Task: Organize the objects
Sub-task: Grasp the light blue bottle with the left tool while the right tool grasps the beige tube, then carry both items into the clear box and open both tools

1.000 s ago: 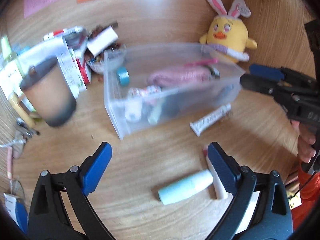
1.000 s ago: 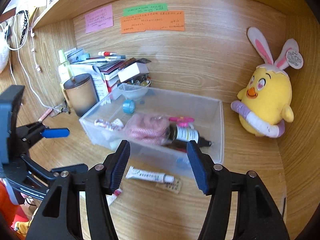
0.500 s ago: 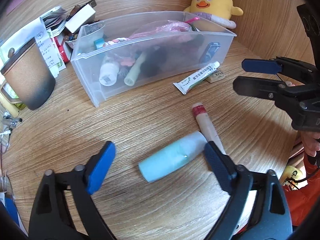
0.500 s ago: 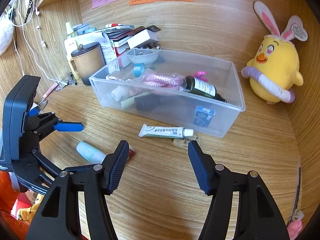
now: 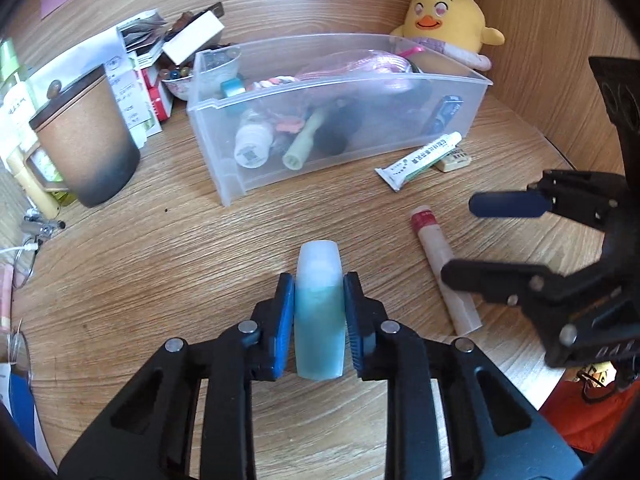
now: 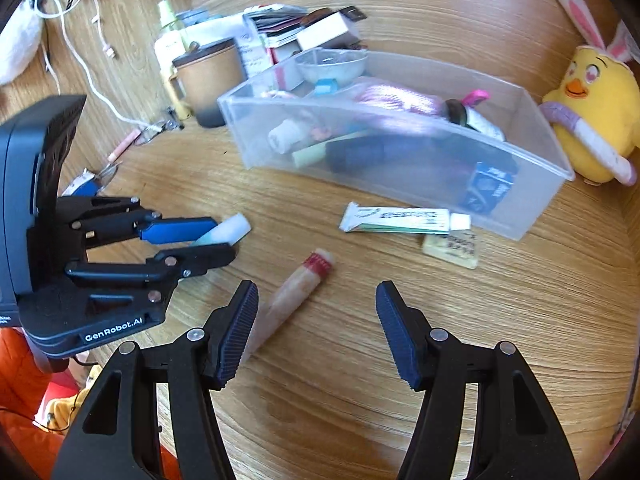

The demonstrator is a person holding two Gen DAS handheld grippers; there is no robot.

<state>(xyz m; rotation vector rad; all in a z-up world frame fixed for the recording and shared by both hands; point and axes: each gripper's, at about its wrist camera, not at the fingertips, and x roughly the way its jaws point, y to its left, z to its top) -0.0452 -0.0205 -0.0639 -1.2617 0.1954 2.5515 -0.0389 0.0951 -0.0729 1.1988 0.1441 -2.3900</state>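
My left gripper (image 5: 319, 300) is shut on a pale turquoise bottle (image 5: 319, 280) with a white cap, low over the wooden desk; the bottle also shows in the right wrist view (image 6: 226, 231). My right gripper (image 6: 316, 320) is open and empty, just above a beige tube with a red cap (image 6: 294, 298), which also lies right of the left gripper (image 5: 440, 268). A white ointment tube (image 6: 400, 219) and a small yellow packet (image 6: 452, 249) lie in front of the clear plastic bin (image 6: 532, 216) holding several items.
A brown lidded cup (image 5: 86, 140) stands left of the bin, with stacked boxes and papers (image 5: 160, 60) behind. A yellow plush chick (image 5: 448, 20) sits at the back right corner. Cables and small clutter (image 6: 100, 40) lie at the far left.
My left gripper has closed on the turquoise bottle, which was lying free between its open fingers. My right gripper has dropped lower and nearer the red-capped tube.
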